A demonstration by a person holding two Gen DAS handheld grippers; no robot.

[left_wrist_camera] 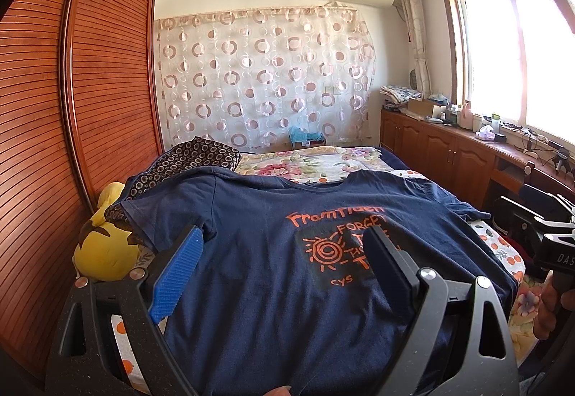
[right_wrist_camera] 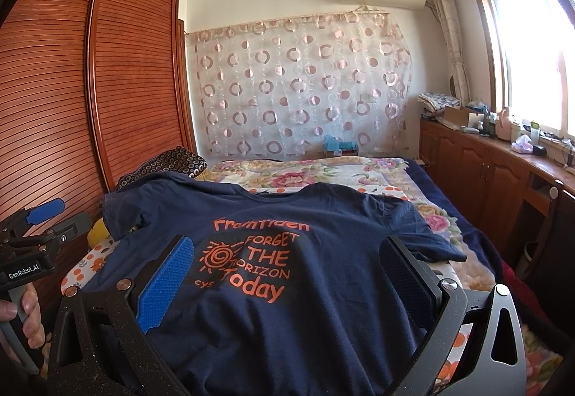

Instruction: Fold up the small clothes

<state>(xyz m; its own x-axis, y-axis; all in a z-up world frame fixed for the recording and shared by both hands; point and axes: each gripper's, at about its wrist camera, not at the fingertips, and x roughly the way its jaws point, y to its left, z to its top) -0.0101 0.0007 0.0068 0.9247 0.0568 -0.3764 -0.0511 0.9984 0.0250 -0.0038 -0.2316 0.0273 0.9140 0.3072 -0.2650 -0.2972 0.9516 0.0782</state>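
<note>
Basically pre-fold: t-shirt (right_wrist_camera: 287, 288) lies flat on bed (right_wrist_camera: 359, 173), both claws, left (left_wrist_camera: 284, 252) and right (right_wrist_camera: 287, 270), gape wide, holding nothing; next, pinch a sleeve edge

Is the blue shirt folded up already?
No, the navy T-shirt lies spread flat on the bed, both sleeves out and its orange print fully showing.

daylight pouring in from the window (left_wrist_camera: 510, 47) on the right, totally blown out there, room bright and sharp, soft shadows on the navy t-shirt (right_wrist_camera: 287, 270), heavy fisheye bending the wardrobe (left_wrist_camera: 72, 90), dark vignetted corners
</note>
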